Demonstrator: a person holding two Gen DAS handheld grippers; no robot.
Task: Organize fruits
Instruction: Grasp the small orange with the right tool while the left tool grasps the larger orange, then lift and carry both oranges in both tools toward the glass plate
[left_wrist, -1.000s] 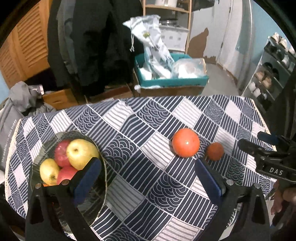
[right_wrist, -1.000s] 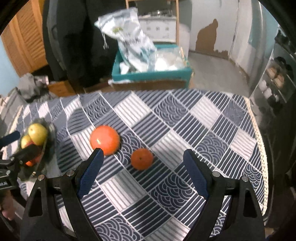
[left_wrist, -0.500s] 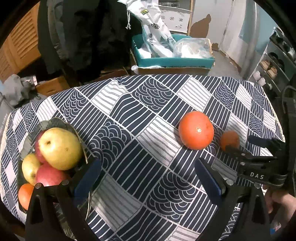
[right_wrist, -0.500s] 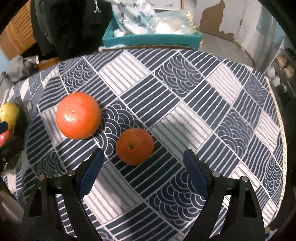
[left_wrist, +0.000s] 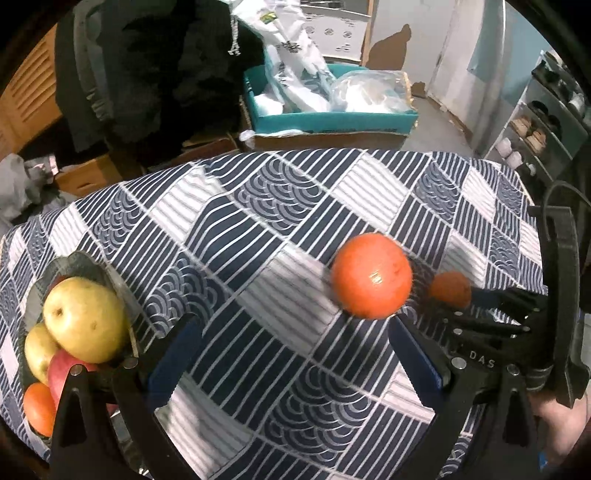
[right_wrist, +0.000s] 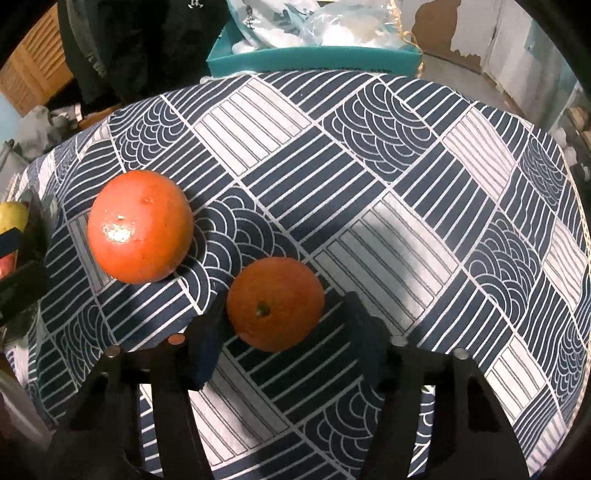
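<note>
We see the right claw (right_wrist: 275, 332) pinching the small orange (right_wrist: 275, 302) near the counter's (right_wrist: 369, 155) right edge, left claw (left_wrist: 291, 354) spread.

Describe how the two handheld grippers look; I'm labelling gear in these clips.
Both are black plastic frames with metal bolts. The left gripper has blue finger pads. The right gripper carries white "DAS" lettering and a black cable looping above it.

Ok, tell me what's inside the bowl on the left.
The bowl holds a big yellow apple on top, a smaller yellow one, a red apple and an orange fruit. The left tongs and the top fruit hide anything deeper.
</note>
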